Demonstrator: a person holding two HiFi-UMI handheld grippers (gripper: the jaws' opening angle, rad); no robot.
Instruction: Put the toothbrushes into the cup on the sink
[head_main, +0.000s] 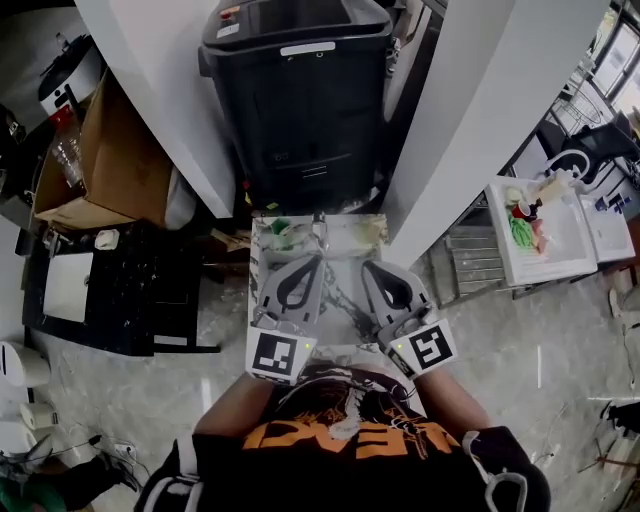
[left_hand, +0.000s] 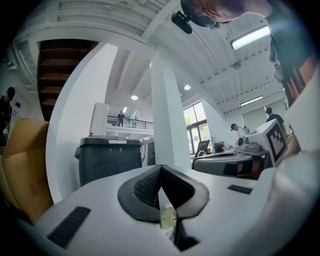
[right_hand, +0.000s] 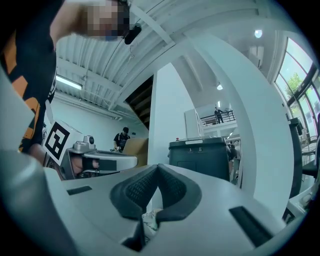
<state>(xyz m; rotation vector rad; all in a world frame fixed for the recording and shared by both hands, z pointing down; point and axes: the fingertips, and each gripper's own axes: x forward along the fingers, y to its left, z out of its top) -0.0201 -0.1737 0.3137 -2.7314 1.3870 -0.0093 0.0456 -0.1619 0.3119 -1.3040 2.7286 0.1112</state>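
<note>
The left tool (left_hand: 160, 170) and right tool (right_hand: 157, 167) are held shut, empty, above the sink (head_main: 255, 250). Toothbrushes and cup cannot be made out; step unsettled.

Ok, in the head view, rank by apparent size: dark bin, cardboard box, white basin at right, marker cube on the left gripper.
1. dark bin
2. cardboard box
3. white basin
4. marker cube on the left gripper, smallest though nearest the camera
</note>
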